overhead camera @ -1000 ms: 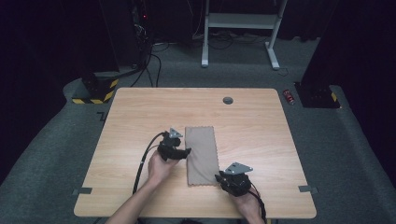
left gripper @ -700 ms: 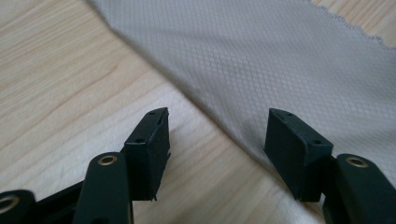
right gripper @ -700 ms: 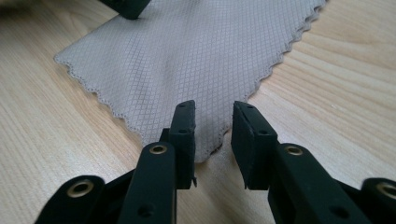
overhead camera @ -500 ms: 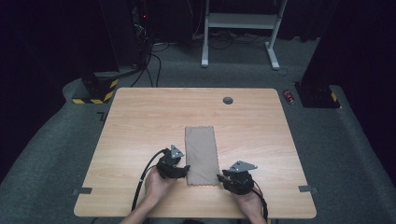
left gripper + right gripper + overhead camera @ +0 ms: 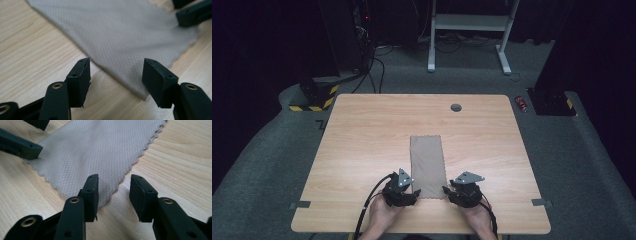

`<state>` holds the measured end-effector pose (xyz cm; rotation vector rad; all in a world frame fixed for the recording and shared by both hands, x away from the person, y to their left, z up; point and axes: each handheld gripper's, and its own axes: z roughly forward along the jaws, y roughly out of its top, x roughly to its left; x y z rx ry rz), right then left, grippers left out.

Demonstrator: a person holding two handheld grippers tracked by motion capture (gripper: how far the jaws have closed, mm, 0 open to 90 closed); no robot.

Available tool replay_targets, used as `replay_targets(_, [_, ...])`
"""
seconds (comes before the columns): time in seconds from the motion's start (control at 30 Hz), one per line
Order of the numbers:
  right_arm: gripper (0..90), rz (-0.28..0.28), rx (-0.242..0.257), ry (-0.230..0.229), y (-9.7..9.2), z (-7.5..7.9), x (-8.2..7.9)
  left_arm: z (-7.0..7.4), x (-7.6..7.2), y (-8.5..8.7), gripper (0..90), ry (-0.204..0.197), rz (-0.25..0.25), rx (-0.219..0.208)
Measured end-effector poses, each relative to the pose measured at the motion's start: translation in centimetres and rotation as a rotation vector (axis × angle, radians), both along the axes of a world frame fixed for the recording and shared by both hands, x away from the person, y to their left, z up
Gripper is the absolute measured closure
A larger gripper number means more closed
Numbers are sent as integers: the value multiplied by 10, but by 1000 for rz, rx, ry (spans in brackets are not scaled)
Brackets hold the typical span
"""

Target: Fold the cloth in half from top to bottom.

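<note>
From above, the grey rectangular cloth (image 5: 428, 165) lies flat on the light wooden table (image 5: 362, 145), the left gripper (image 5: 414, 192) at its seven o'clock corner and the right gripper (image 5: 446, 190) at five o'clock. The left gripper view shows those jaws spread apart around the cloth's corner (image 5: 135, 85), gripping nothing. The right gripper view reveals the scalloped edge and diamond weave (image 5: 100, 152); its jaws have just been opening and stand released over the corner.

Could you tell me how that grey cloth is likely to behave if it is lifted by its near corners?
The cloth lies flat and thin on the table, so it will probably droop limply between the grips. Its fine woven weave suggests it is light. The pinked edge looks thin, so a shallow pinch by the right gripper may slip.
</note>
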<state>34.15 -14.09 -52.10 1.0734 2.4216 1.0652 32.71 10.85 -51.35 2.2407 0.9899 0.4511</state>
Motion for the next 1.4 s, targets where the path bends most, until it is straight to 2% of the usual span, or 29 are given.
replay_targets(0.03, [581, 4, -12, -12, 1, 0, 0, -1, -2, 0, 401, -16, 0, -2])
replay_targets(0.1, [579, 2, -34, -27, 3, 0, -3, -2, -4, 2, 403, -11, 7, -20])
replay_targets(0.2, [577, 3, -27, -27, 2, -1, -3, -4, -3, 8, 393, 6, 19, -58])
replay_targets(0.27, [578, 0, -26, -29, 3, -1, -4, -5, -4, 10, 390, -10, 20, -63])
replay_targets(0.3, [578, 0, -26, -31, 3, -1, -4, -7, -6, 10, 391, -10, 26, -78])
replay_targets(0.37, [581, 1, -30, -30, 3, -1, -5, -7, -8, 12, 390, -23, 31, -75])
replay_targets(0.57, [583, 16, -49, -15, 9, 2, -9, -8, -15, 18, 388, -26, 45, -88])
replay_targets(0.67, [585, 29, -65, -26, 12, 2, -10, -9, -18, 23, 386, -27, 55, -93])
replay_targets(0.87, [588, 56, -54, -12, 16, 2, -14, -10, -22, 31, 386, -29, 63, -105])
replay_targets(0.93, [567, 67, -50, -12, 15, 2, -13, -9, -21, 31, 387, -22, 60, -96])
replay_targets(1.03, [557, 76, -2, 18, 11, 2, -7, -6, -15, 29, 392, -11, 51, -78])
replay_targets(1.1, [557, 71, 16, 31, 8, 3, -3, -6, -8, 29, 397, -3, 51, -86])
replay_targets(1.2, [554, 55, 28, 10, 6, 7, 2, -5, 8, 31, 399, 16, 60, -99])
replay_targets(1.4, [530, 36, 48, 50, 6, 11, 20, 3, 42, 34, 406, 21, 76, -136])
